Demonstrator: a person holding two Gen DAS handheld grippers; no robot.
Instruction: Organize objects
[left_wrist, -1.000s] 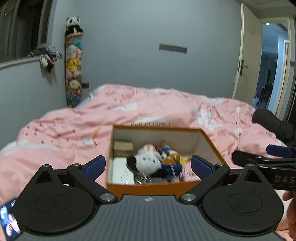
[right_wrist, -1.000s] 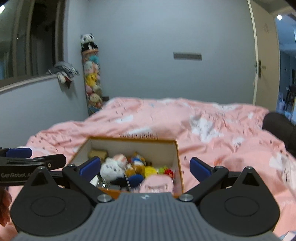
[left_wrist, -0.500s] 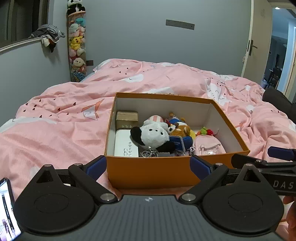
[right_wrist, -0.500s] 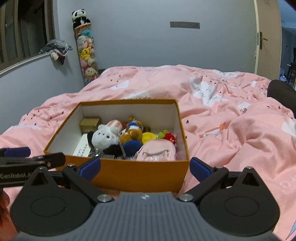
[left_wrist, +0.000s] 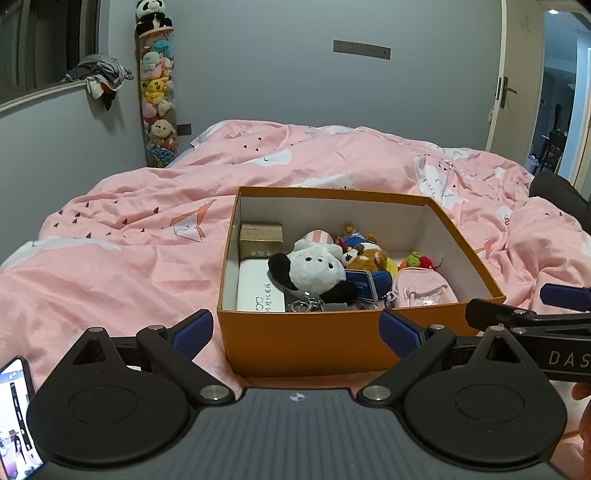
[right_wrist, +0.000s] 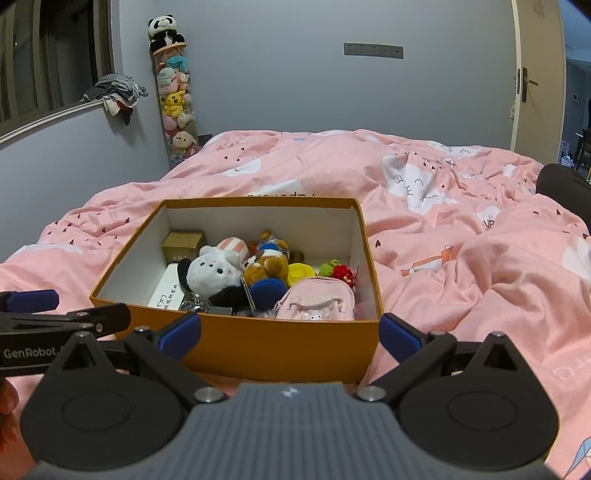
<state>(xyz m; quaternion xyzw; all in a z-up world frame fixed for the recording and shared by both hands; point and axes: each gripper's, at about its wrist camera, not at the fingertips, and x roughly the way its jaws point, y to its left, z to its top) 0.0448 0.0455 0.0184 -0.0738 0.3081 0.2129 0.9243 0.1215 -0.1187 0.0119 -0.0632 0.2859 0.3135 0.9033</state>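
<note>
An open orange box (left_wrist: 317, 341) (right_wrist: 258, 343) sits on the pink bed. Inside lie a white and black plush (left_wrist: 314, 271) (right_wrist: 212, 275), a small gold carton (left_wrist: 260, 240) (right_wrist: 183, 245), a white case (left_wrist: 256, 291), a brown plush (right_wrist: 267, 266), a blue pouch (right_wrist: 266, 291), a pink mini backpack (left_wrist: 423, 290) (right_wrist: 317, 304) and red and green yarn toys (right_wrist: 338, 271). My left gripper (left_wrist: 295, 330) is open and empty, just before the box's near wall. My right gripper (right_wrist: 290, 332) is open and empty, also at the near wall.
The pink duvet (left_wrist: 110, 258) covers the bed, bunched up high to the right (right_wrist: 498, 266). A phone (left_wrist: 16, 417) lies at the lower left. A tube of plush toys (left_wrist: 157, 92) stands at the far wall. A dark object (right_wrist: 561, 188) lies at the right edge.
Both grippers have risen and tilted down, so the box's inside shows more fully. The box and its contents have not moved. Both grippers stay open.
</note>
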